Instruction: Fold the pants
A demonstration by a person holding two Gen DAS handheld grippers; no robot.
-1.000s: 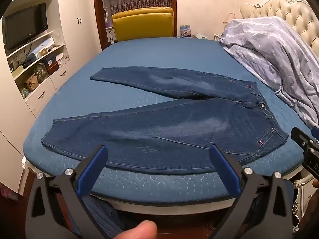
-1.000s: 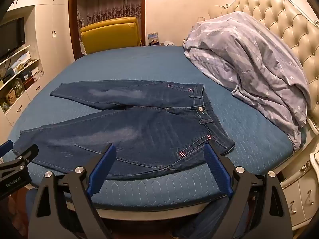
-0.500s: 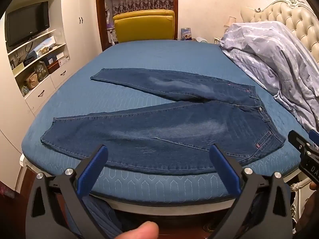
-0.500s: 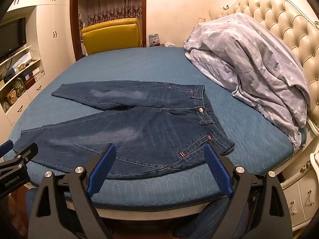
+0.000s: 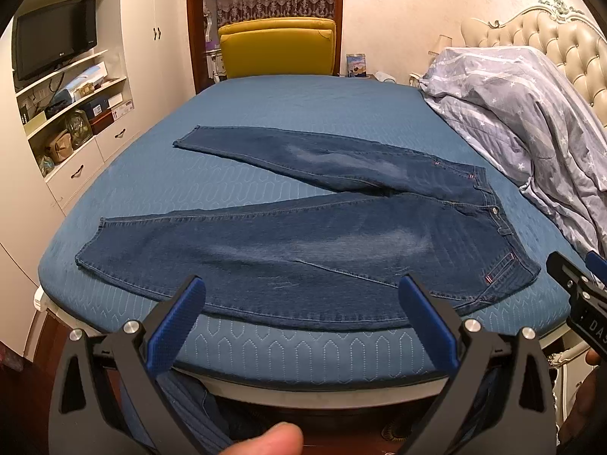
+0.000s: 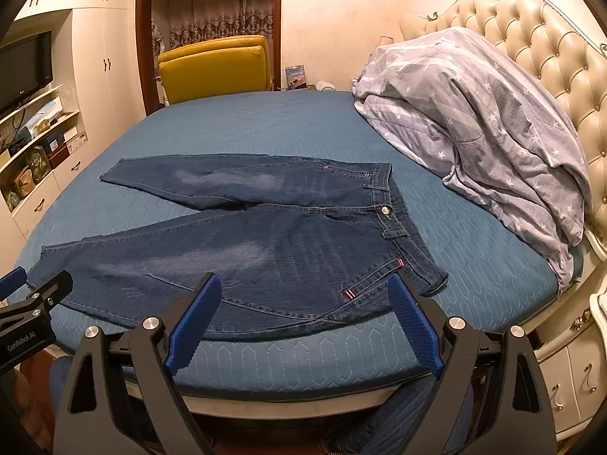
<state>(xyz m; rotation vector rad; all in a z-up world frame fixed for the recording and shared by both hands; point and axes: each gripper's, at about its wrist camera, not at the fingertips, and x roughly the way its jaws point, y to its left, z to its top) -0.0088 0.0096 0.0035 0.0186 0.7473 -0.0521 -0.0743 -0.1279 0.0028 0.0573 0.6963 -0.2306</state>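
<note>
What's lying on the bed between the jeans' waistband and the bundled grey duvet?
Nothing. In the right wrist view, only bare blue bedcover separates the jeans waistband from the grey star-print duvet; the left wrist view shows the same gap.

The left gripper (image 5: 301, 292) has a matte black frame whose two angled arms each carry a blue, finely ribbed pad, with round silver screw heads at the arm joints and triangular cut-outs in the outer plates at the lower corners of the frame. The right gripper (image 6: 303, 290) is built the same way, black with blue pads and silver screws. At the left edge of the right wrist view, the left gripper's black side plate bears white lettering reading "GenRobot.AI".
</note>
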